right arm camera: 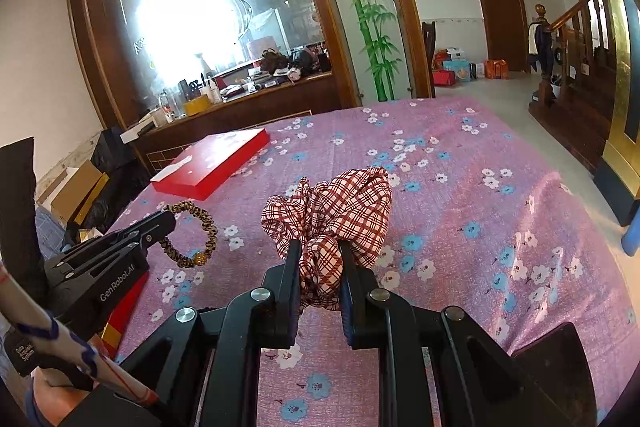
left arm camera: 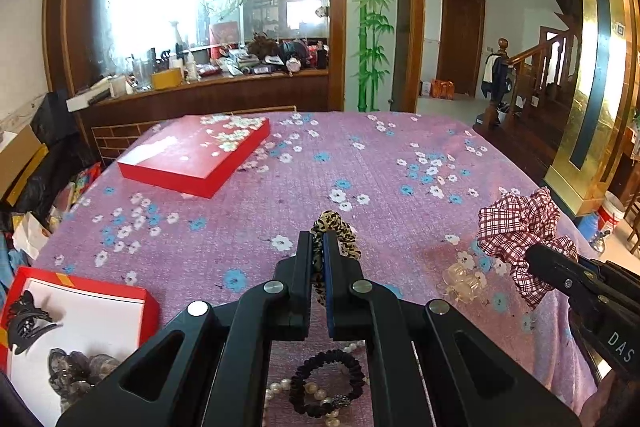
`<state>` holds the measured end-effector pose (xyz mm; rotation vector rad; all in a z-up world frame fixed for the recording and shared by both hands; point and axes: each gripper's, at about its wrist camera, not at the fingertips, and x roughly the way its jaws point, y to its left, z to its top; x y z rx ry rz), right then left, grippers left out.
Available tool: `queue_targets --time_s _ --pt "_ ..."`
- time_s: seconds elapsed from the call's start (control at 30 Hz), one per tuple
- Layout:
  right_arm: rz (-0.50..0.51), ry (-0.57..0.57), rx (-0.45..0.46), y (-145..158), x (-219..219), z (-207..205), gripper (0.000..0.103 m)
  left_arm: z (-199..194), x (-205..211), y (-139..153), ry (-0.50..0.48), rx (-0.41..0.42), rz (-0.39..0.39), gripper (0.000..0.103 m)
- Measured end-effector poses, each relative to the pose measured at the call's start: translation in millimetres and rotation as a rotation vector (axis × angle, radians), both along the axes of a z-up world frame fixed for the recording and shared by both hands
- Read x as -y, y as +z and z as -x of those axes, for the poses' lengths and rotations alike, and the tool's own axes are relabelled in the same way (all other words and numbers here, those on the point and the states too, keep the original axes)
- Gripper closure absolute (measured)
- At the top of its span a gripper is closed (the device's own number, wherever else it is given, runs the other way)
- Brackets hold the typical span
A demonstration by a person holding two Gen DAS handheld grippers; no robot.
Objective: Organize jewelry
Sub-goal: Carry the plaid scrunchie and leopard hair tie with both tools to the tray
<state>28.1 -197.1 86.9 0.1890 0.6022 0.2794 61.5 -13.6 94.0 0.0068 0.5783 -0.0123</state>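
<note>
Your left gripper (left arm camera: pixel 318 247) is clamped tight on a leopard-print hair tie (left arm camera: pixel 334 233), which loops up past the fingertips and hangs clear above the pink flowered tablecloth (left arm camera: pixel 280 187). Your right gripper (right arm camera: pixel 320 255) stands narrow, its fingers pinched on a bunched red-and-white checked scrunchie (right arm camera: pixel 340 211) that spills out above them, also lifted off the cloth. The two grippers sit side by side but apart, both angled downward over the table. At your near left is an open red box (left arm camera: pixel 100 291) with a white lining, holding a black claw clip (left arm camera: pixel 26 319) and a grey scrunchie (left arm camera: pixel 76 371). Below your left gripper a black hair tie (left arm camera: pixel 324 383) and a pearl strand (left arm camera: pixel 280 389) lie on the cloth; a clear claw clip (left arm camera: pixel 462 281) rests between the grippers. A closed red box (left arm camera: pixel 192 155) sits farther back on the left.
</note>
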Motion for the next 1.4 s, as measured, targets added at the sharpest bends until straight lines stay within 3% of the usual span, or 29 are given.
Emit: queue_targets --time_s 0.5,0.77,0.9,1.4 --pt "0.046 0.086 0.063 8 -28 21 0.086 66 -32 12 0.096 0.023 -0.017 0.098" --pt "0.008 0.112 0.026 12 -45 31 0.086 98 -65 28 0.14 0.068 -0.003 0.098" --pt "-0.039 0.179 0.0 17 -72 38 0.085 107 -89 30 0.174 0.077 0.02 0.098" --pt "0.014 0.359 -0.031 25 -194 41 0.085 126 -206 13 0.36 0.051 0.123 0.098"
